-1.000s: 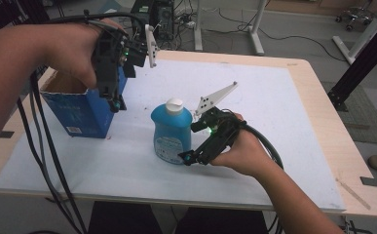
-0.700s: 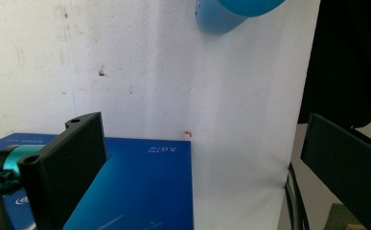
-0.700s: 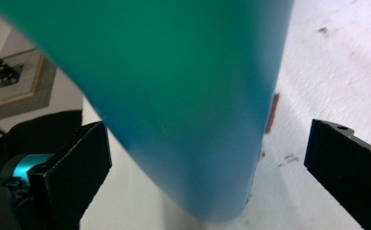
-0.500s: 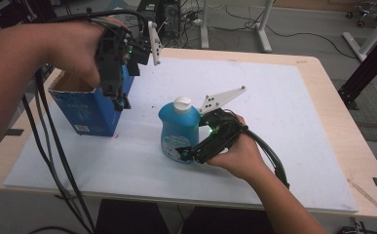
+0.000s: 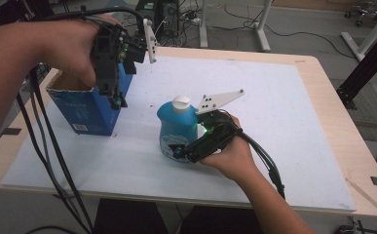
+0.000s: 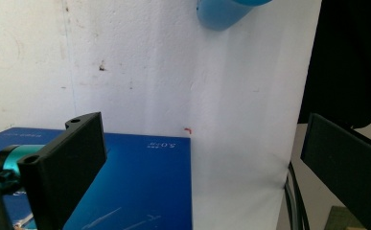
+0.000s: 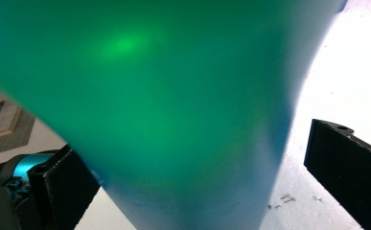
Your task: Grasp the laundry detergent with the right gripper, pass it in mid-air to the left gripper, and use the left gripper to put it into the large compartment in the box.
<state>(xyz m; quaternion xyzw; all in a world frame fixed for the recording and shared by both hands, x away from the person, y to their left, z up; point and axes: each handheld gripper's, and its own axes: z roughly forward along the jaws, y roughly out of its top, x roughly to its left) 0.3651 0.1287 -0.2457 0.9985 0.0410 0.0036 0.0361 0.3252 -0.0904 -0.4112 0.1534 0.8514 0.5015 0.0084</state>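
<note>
The right gripper (image 5: 182, 150) has its jaws spread around the lower body of a blue bottle (image 5: 176, 127) standing upright on the table (image 5: 283, 107), one jaw apart from it. The left gripper (image 5: 116, 100) hovers spread over the near edge of a blue box (image 5: 86, 113). The bottle looks smooth, slippery and perhaps heavy; a low, firm hold on its body seems safest.

Surface/material check – table items & tooling

Bottle (image 5: 178, 131): smooth blue plastic, slight sheen, white plastic cap. Box (image 5: 86, 109): blue printed cardboard, semi-gloss face, raw brown inside. Table (image 5: 322, 92): light wood-look edge w/ white matt sheet (image 5: 273, 112), speckled, scuffed. Left gripper (image 6: 200, 167) & right gripper (image 7: 200, 172): jaws matt black plastic, fine-textured; teal parts look like anodised metal.
</note>
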